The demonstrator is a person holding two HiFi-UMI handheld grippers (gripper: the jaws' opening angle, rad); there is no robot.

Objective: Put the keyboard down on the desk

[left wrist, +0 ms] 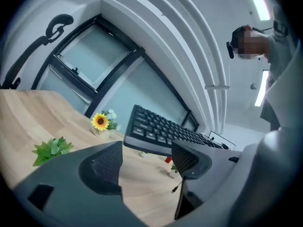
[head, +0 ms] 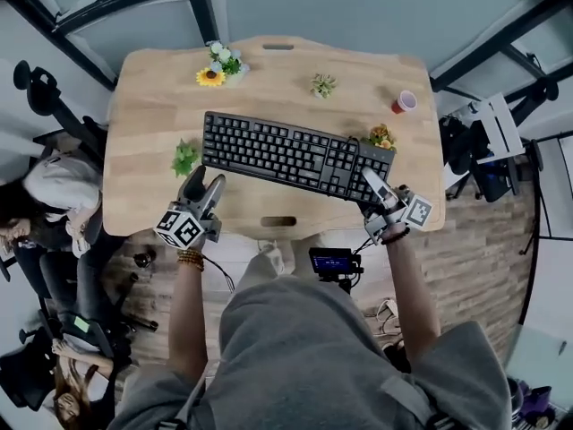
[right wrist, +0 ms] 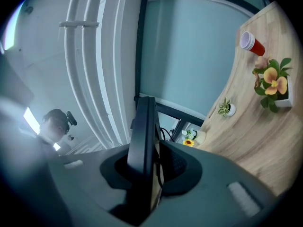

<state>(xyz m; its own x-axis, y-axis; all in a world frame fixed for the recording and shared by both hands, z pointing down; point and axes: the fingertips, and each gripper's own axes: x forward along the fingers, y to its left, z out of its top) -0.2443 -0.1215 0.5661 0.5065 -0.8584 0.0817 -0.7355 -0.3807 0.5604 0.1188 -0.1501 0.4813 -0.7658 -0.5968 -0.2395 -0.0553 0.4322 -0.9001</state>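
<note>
black keyboard (head: 286, 153) — over the middle of the wooden desk (head: 152, 115), left end raised off the top; right gripper (head: 376, 188) clamped on its right end. left gripper (head: 204, 184) — jaws wide apart, empty, just short of the keyboard's left end.

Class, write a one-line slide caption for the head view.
Right gripper holds the keyboard by its right end over the wooden desk; left gripper open and empty near its left end.

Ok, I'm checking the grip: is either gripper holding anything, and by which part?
The right gripper is shut on the black keyboard, at its right end. The left gripper is open, holding nothing.
</note>
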